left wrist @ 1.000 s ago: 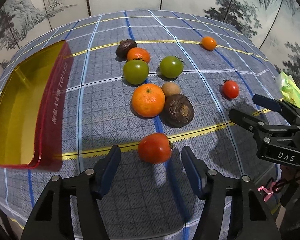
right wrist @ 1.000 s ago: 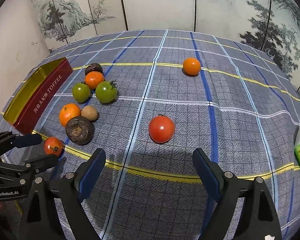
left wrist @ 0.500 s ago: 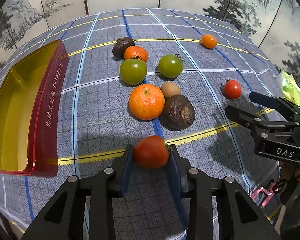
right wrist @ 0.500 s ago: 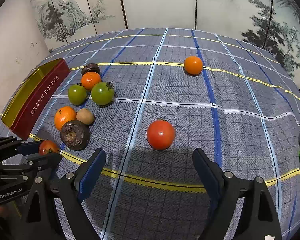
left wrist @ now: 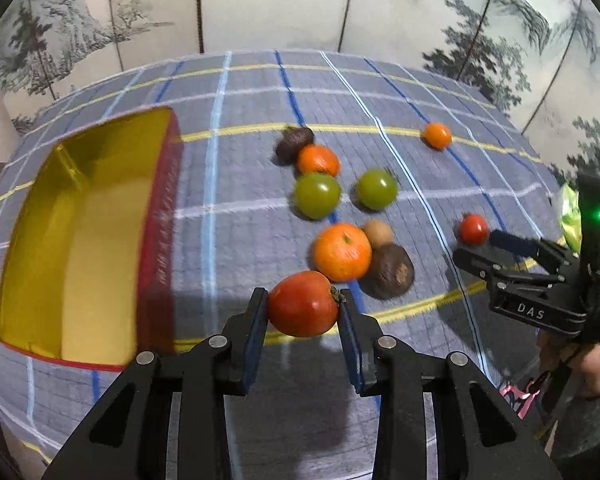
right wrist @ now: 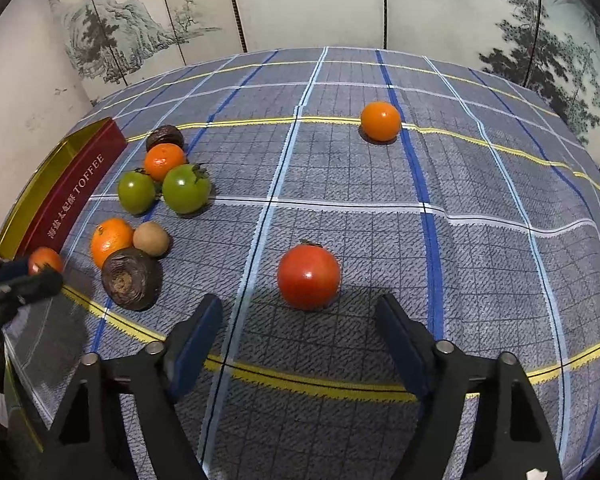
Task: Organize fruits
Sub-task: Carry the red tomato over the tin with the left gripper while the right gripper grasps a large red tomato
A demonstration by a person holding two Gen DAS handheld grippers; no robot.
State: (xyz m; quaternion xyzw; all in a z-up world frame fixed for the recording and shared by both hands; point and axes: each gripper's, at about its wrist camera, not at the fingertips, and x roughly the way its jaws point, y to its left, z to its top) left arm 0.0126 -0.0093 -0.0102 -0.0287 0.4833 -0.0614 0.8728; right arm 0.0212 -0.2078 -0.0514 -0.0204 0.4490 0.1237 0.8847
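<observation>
1. The left gripper (left wrist: 303, 312) had its jaws clamped on a red tomato (left wrist: 302, 303), both pads pressed against its sides, the fruit lifted just clear of the plaid cloth (left wrist: 240, 216).
2. The right gripper (right wrist: 300, 332) was closing with nothing between the pads yet; a second tomato (right wrist: 309, 277) sat on the cloth just ahead of its fingertips.
3. The step in hand looked like the carry of the first tomato toward the toffee tin (left wrist: 76, 236), which stood empty to the left.
4. The next move likely called for swinging left over the tin's red wall before releasing.
5. The other fruits stayed on the cloth: 2 green tomatoes (left wrist: 317, 194), an orange (left wrist: 342, 252) and a brown fruit (left wrist: 388, 270).
6. The right jaws would need to advance around their tomato before gripping.
</observation>
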